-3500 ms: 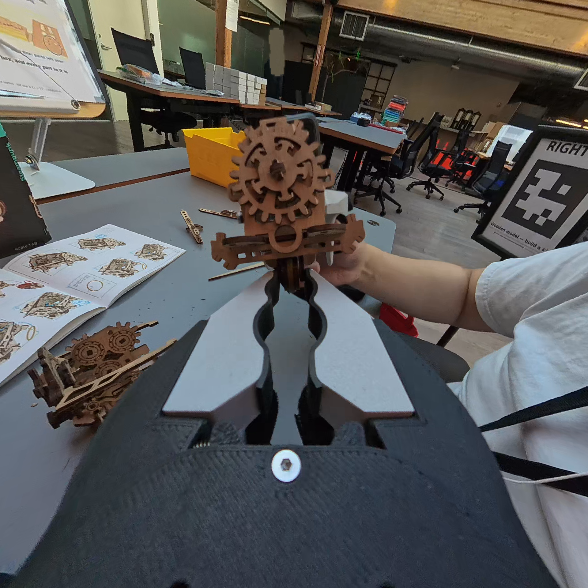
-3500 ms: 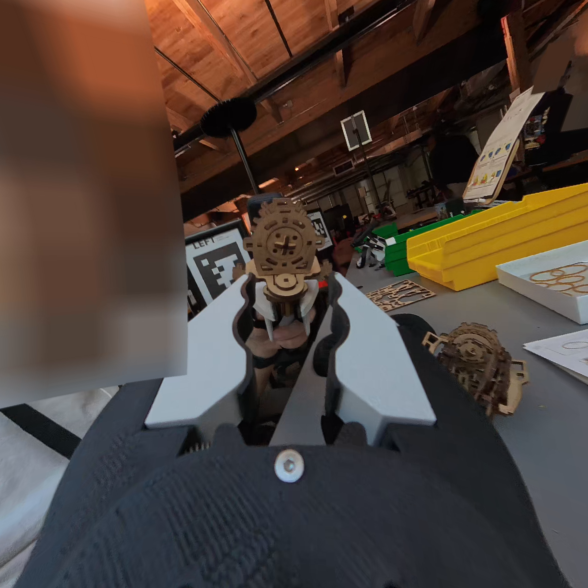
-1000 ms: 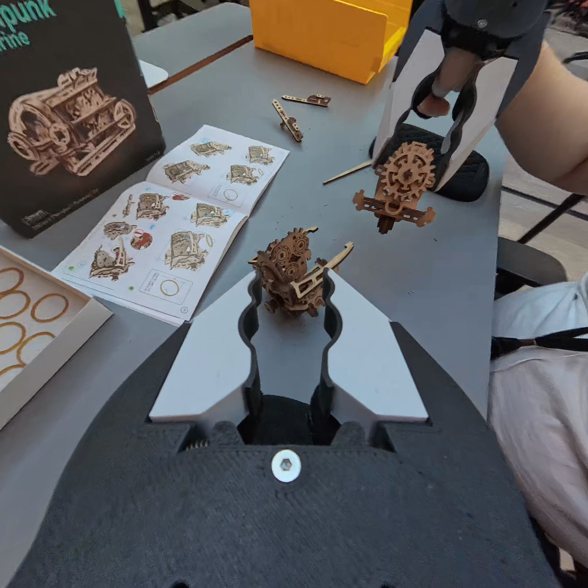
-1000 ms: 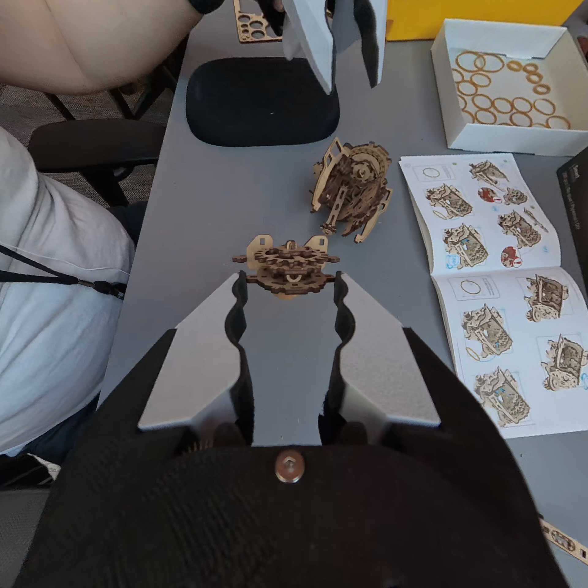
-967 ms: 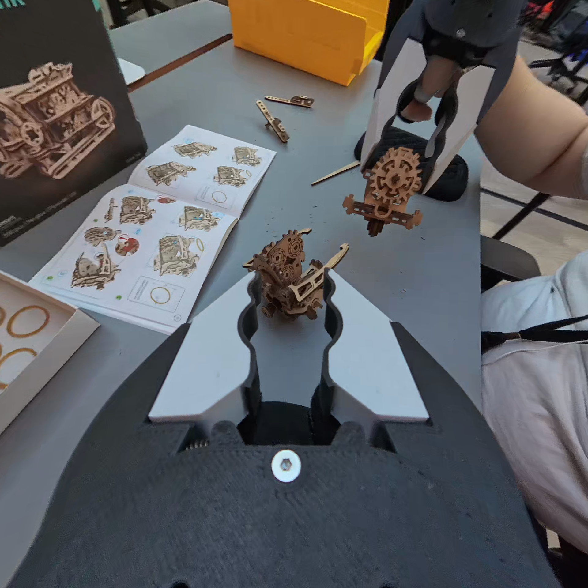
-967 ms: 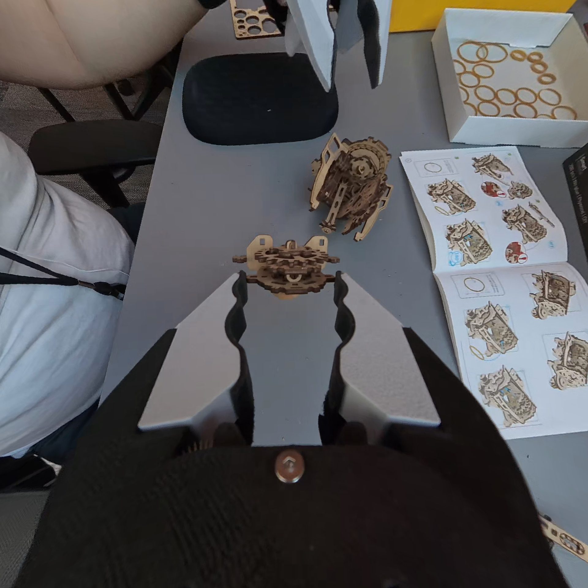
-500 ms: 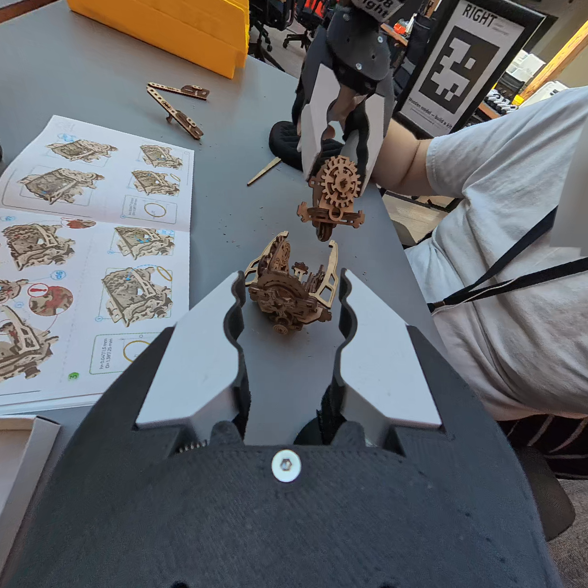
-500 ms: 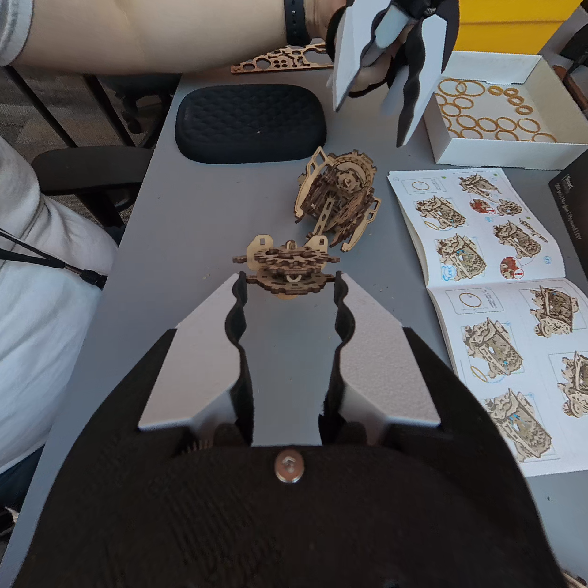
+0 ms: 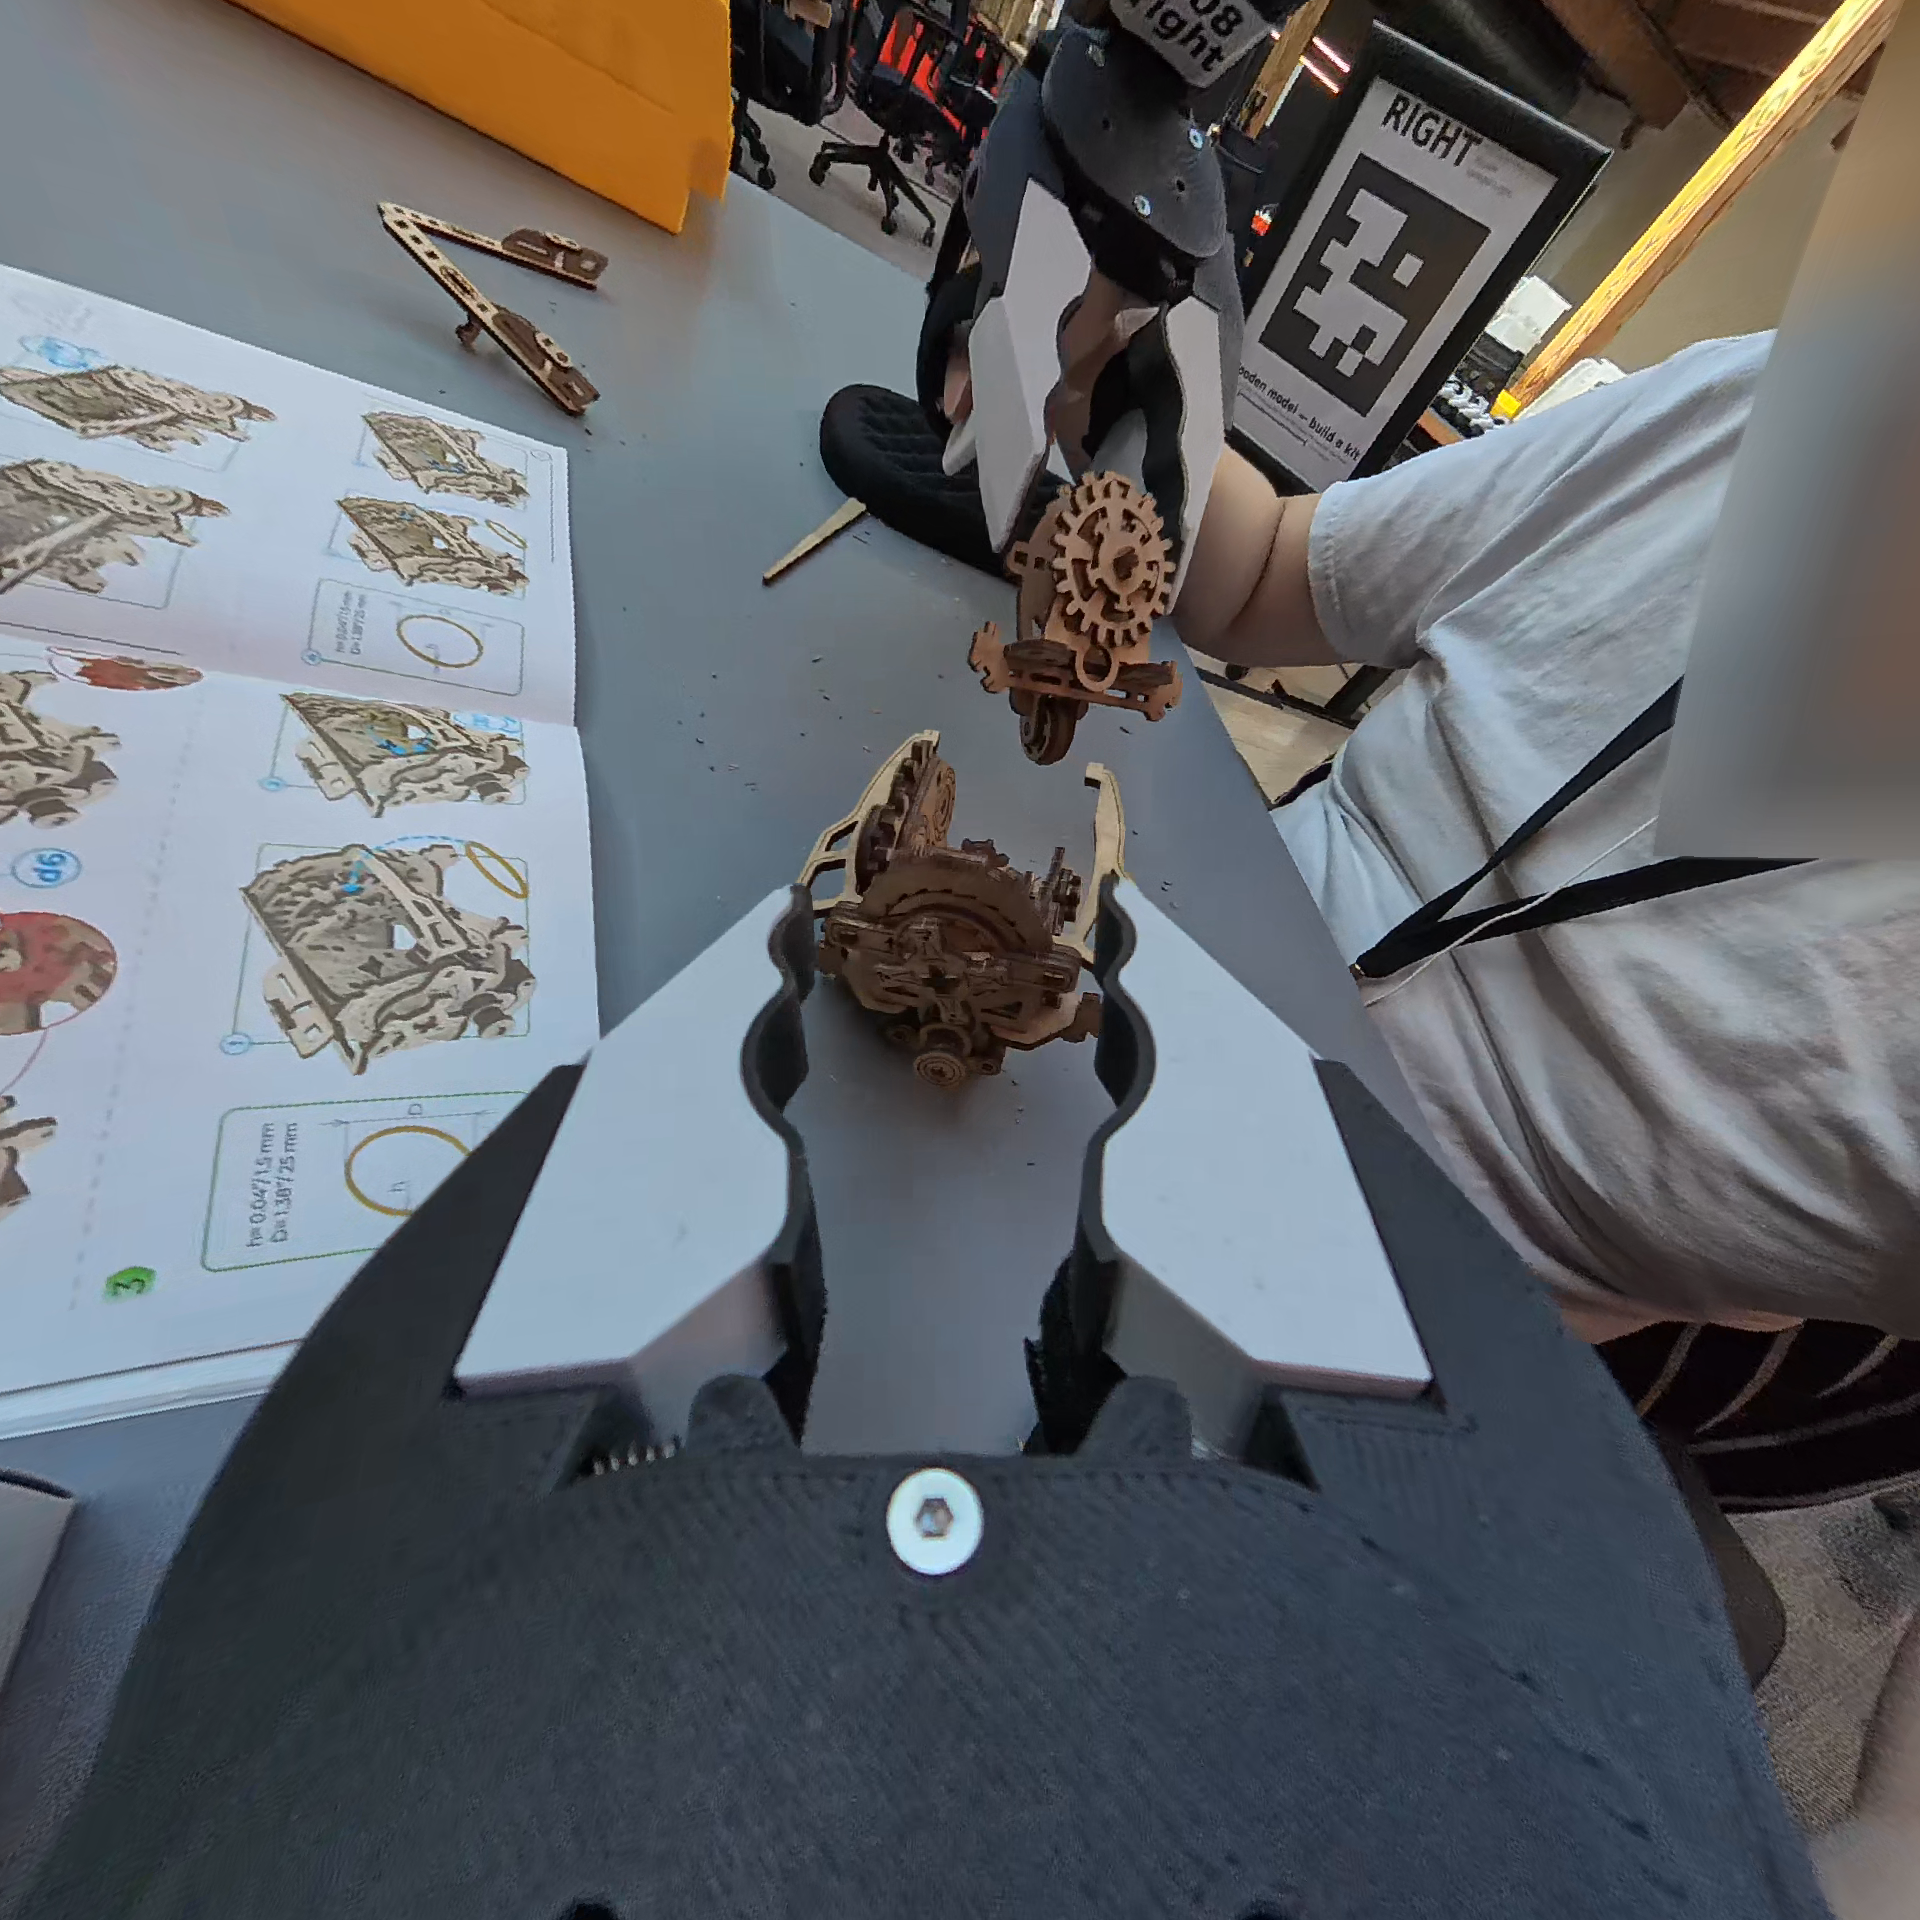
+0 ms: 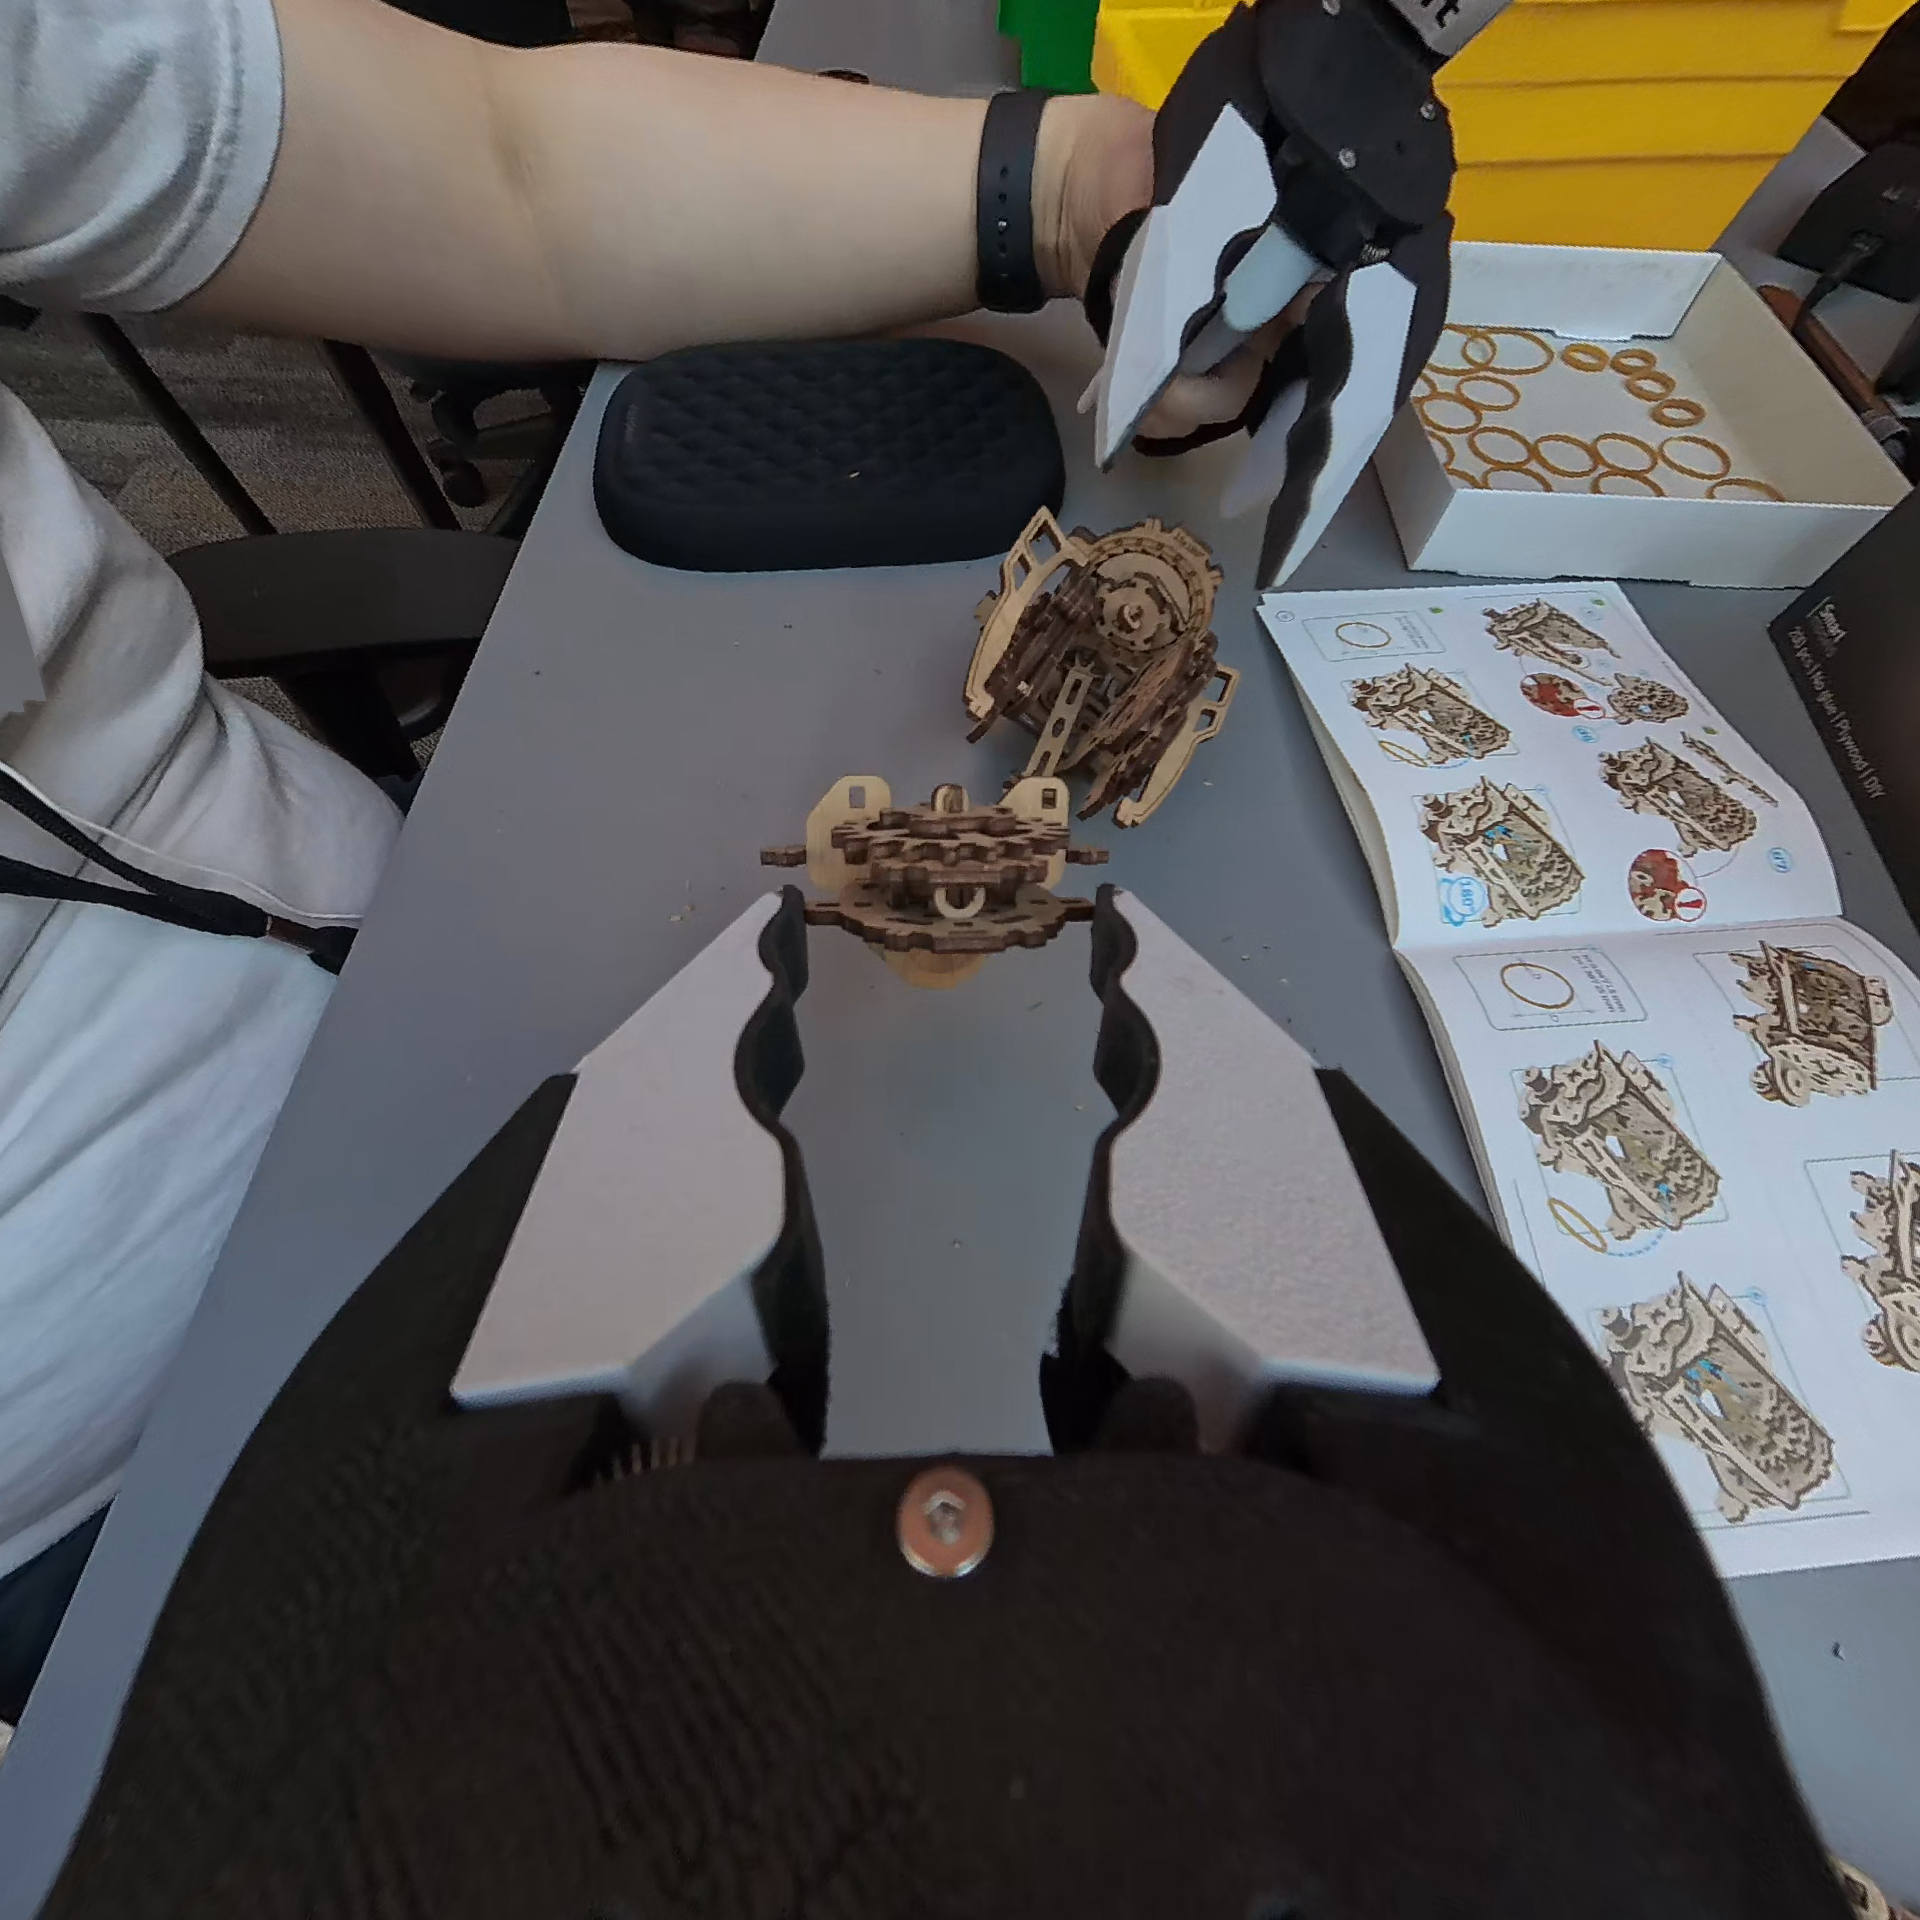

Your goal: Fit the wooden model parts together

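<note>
The wooden model body (image 9: 951, 940) lies on the grey table (image 9: 727, 436), just at the tips of my left gripper (image 9: 951, 909), which is open and empty with a finger on either side. The body also shows in the right wrist view (image 10: 1101, 665), with the left gripper (image 10: 1195, 509) hovering above and behind it. My right gripper (image 10: 945, 914) is shut on a wooden gear part (image 10: 940, 883), gripped by its edges. It holds the part in the air just short of the body. In the left wrist view the gear part (image 9: 1091, 613) hangs from the right gripper (image 9: 1096, 540), slightly above and beyond the body.
An open instruction booklet (image 10: 1610, 935) lies beside the body. A white box of rubber rings (image 10: 1621, 436), a black pad (image 10: 831, 447), yellow bins (image 10: 1558, 114) and loose wooden strips (image 9: 488, 281) lie farther off. The person's torso (image 9: 1610, 831) is at the table's edge. Left tips to right tips: about 15 centimeters.
The gear part passed from my left gripper to my right one. My left gripper then swung round the model body and closed in on it, while the right brought the gear part nearer.
</note>
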The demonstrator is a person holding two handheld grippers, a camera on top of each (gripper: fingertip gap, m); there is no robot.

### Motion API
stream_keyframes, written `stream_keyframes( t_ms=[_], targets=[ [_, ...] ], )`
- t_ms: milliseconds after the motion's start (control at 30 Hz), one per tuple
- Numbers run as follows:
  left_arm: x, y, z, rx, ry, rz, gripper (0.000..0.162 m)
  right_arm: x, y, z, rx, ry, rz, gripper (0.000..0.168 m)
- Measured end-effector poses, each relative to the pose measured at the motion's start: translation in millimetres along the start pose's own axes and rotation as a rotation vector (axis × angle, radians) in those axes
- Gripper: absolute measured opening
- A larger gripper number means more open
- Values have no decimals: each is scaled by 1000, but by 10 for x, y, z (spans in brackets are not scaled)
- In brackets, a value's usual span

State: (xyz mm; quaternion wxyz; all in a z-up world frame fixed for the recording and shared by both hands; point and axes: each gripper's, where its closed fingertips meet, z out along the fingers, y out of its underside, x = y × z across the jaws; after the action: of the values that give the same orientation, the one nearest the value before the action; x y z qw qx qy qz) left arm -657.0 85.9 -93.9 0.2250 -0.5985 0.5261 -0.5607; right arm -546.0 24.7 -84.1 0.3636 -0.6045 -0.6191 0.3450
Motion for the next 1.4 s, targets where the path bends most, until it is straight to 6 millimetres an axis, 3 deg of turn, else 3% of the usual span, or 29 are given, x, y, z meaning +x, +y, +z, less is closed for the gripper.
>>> stream_keyframes(
  t_ms=[333, 600, 733, 867, 1067, 1400],
  targets=[
    [6, 65, 133, -30, 82, -52, 38, 3, 56, 27, -26, 2, -7, 54],
    [34, 29, 124, -3, 60, 10, 22, 4, 88, 47, -40, 5, -6, 54],
    [80, 36, 127, 1, 53, 45, 22, 1, 94, 45, -41, 6, -7, 54],
    [58, 6, 129, 12, 28, 68, 37, 1, 96, 44, -42, 8, -7, 54],
    [83, -109, 113, 38, 91, 101, 38, 5, 96, 46, -44, 9, -10, 54],
    [29, -20, 144, -48, 164, 117, 41, 21, 127, 50, -54, 8, -2, 54]
  ],
)
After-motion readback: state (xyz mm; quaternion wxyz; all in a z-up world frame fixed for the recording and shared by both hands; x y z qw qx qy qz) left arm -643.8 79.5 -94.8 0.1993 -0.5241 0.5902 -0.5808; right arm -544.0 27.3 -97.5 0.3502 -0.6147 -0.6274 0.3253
